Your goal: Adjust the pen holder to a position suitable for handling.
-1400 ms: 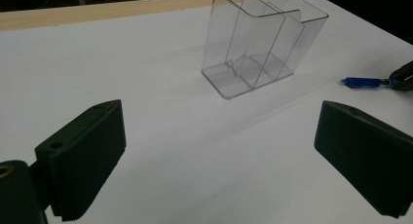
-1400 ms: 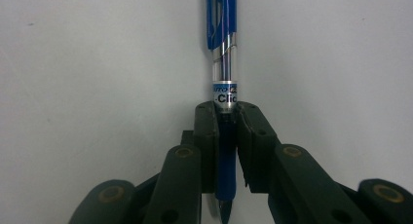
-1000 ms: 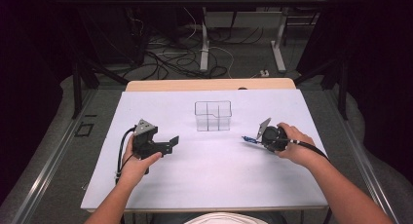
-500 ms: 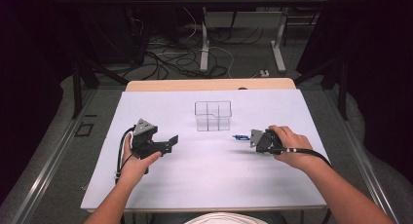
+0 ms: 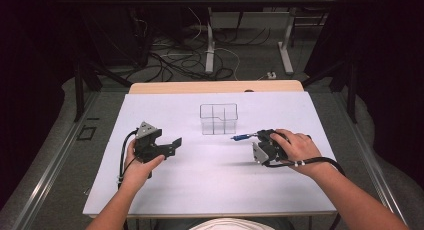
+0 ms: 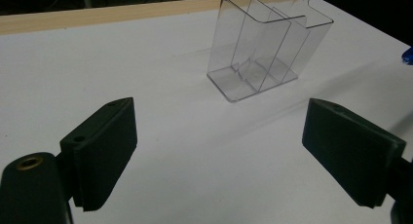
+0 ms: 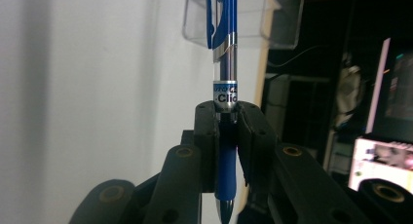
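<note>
A clear plastic box (image 5: 218, 118) with dividers stands upright at the table's middle back; it also appears as the box (image 6: 265, 44) ahead of my left jaws and the box (image 7: 243, 17) beyond the pen. My right gripper (image 5: 257, 138) is shut on a blue click pen (image 5: 243, 137), held level just right of the box and pointing toward it. In the right gripper view the pen (image 7: 225, 48) sticks out past the gripper (image 7: 226, 109). My left gripper (image 5: 173, 146) hovers left of the box, open. Its jaws have just been closing a little, with nothing between them (image 6: 219, 117).
The white table top (image 5: 200, 190) has a bare wooden strip (image 5: 215, 86) along its far edge. Beyond it, cables (image 5: 190, 60) and table legs (image 5: 286, 45) lie on the dark floor. A cable trails from each gripper toward the person.
The right hand has moved left toward the box and rolled over, so the pen now lies level with its end close to the box. The left hand has stayed put.
</note>
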